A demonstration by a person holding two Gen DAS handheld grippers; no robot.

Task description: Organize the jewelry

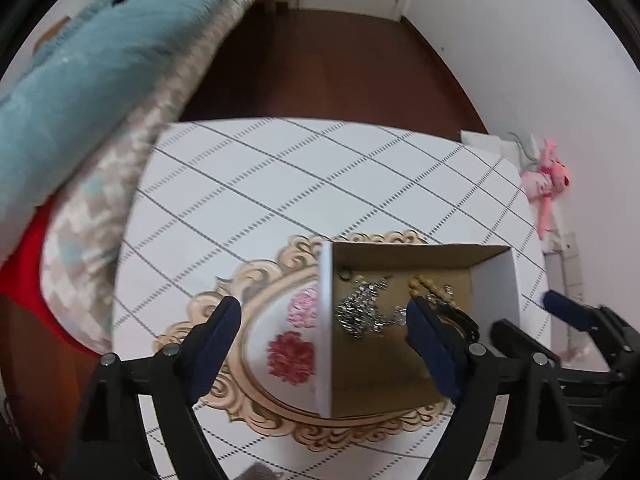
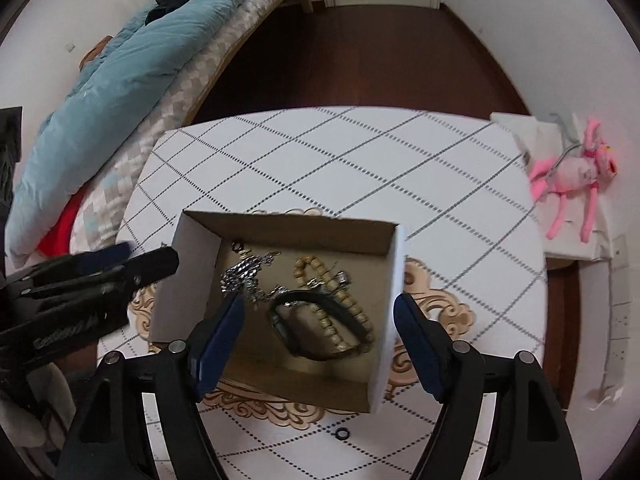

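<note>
**Jewelry boxed, one ring left out**

Bedroom, checked tabletop (image 2: 360, 152), ornate tray (image 1: 224, 300) under a cardboard box (image 2: 384, 320). Inside: silver chain (image 2: 244, 276), bead bracelet (image 2: 344, 312), black band (image 2: 320, 344). Left gripper (image 1: 324, 344) and right gripper (image 2: 316, 348) both gaping, empty. Probably next: fetching the small black ring (image 2: 343, 434) beside the tray, needing a narrow, careful pinch.

Both grippers are built from matte black plastic arms fitted with dark navy-blue pads and round silver screw heads. The left gripper (image 1: 324, 340) is printed with pale lettering, seen beside the right gripper (image 2: 318, 344).
</note>
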